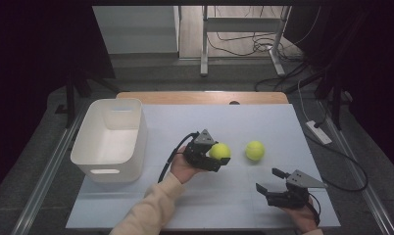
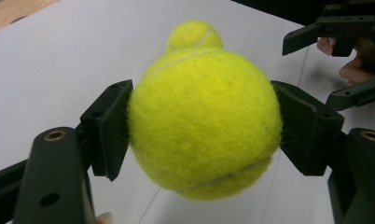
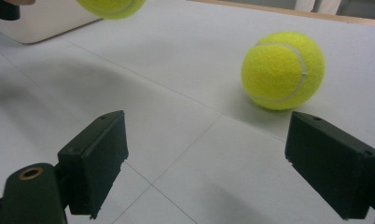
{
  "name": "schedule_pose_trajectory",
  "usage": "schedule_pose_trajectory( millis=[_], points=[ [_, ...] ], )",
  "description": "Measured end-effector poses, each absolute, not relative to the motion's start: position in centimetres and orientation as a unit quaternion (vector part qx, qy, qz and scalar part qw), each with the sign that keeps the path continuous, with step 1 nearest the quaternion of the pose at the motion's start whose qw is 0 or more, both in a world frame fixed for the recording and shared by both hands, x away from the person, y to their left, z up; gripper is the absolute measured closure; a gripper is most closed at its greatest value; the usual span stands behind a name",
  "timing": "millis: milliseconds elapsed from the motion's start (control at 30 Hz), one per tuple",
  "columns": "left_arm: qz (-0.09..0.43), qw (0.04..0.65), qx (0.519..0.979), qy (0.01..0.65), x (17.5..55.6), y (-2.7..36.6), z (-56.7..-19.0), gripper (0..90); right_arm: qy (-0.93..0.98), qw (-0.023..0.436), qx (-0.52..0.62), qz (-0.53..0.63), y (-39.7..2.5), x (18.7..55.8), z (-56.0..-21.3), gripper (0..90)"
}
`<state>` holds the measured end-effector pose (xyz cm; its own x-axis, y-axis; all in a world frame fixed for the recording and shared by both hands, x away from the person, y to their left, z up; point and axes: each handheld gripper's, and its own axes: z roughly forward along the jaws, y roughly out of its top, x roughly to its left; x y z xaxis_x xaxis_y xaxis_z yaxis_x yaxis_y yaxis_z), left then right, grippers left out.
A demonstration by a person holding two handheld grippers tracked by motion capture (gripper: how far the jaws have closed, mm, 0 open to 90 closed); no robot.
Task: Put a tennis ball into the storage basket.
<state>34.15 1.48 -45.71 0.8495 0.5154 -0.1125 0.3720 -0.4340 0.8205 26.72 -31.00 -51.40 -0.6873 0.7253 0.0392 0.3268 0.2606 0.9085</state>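
Note:
My left gripper [image 1: 218, 155] is shut on a yellow tennis ball [image 1: 220, 151], held above the middle of the white table; in the left gripper view that held ball [image 2: 204, 121] sits squeezed between both pads [image 2: 108, 128]. A second tennis ball [image 1: 255, 150] lies on the table just to the right, and it peeks over the held one [image 2: 193, 33]. My right gripper [image 1: 267, 180] is open near the front right edge, with nothing between its jaws. The loose ball [image 3: 282, 70] rests ahead of it and to the right.
A white plastic bin [image 1: 111, 139] stands at the table's left side, its corner [image 3: 41, 21] showing in the right gripper view. A wooden table edge [image 1: 205, 97] runs along the back. Cables and a desk frame [image 1: 244, 34] lie on the floor beyond.

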Motion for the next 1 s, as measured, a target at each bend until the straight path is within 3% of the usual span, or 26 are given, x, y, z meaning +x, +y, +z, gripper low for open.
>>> schedule_pose_trajectory(
  millis=[1000],
  points=[
    [0.098, 0.478, 0.828, 0.275, 33.9, 3.9, -44.2, 26.7, 0.769, 0.198, 0.340, 0.504, -30.9, 26.7, -51.3, 13.0]
  ],
)
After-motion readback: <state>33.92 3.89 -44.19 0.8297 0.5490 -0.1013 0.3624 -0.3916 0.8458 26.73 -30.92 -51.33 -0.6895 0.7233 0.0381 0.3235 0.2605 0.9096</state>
